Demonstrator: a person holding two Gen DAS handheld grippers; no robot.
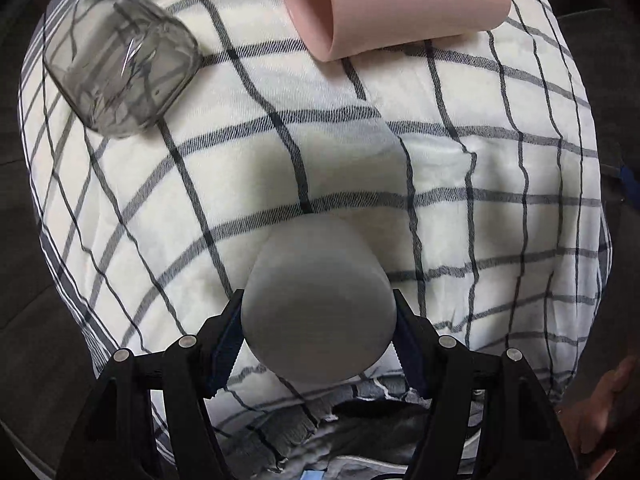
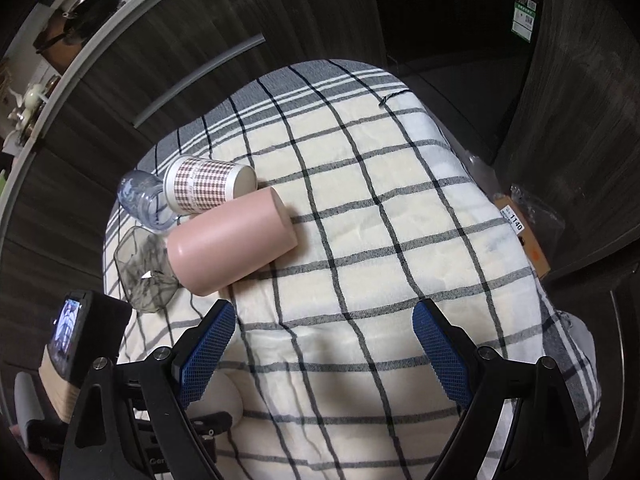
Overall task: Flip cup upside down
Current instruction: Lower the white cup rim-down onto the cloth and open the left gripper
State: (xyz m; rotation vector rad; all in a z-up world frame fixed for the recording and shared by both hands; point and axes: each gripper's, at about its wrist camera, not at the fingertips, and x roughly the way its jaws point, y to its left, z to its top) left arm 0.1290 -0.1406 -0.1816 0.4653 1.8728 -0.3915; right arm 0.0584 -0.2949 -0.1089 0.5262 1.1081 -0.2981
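Low in the left wrist view, the left gripper (image 1: 318, 336) has its two fingers closed against the sides of a white cup (image 1: 318, 300), which fills the gap between them. Only a smooth rounded end of the cup faces the camera, and whether that is its base or its mouth cannot be told. It seems lifted off the checked cloth (image 1: 460, 184) or just over it; contact is hidden.

Upper right of that frame, a pink cup (image 1: 396, 0) lies on its side, and at upper left a smoky glass (image 1: 120, 64) lies tipped over too.

Across in the right wrist view, the right gripper (image 2: 324, 344) stands wide open with nothing between its blue pads (image 2: 208, 344), hovering above the cloth. A checked-pattern cup (image 2: 208, 188) and a clear jar (image 2: 144, 200) lie at middle left.

As a judgement, the grasp is made and the turn is either under way or pending; setting the cup mouth-down and letting go are left.
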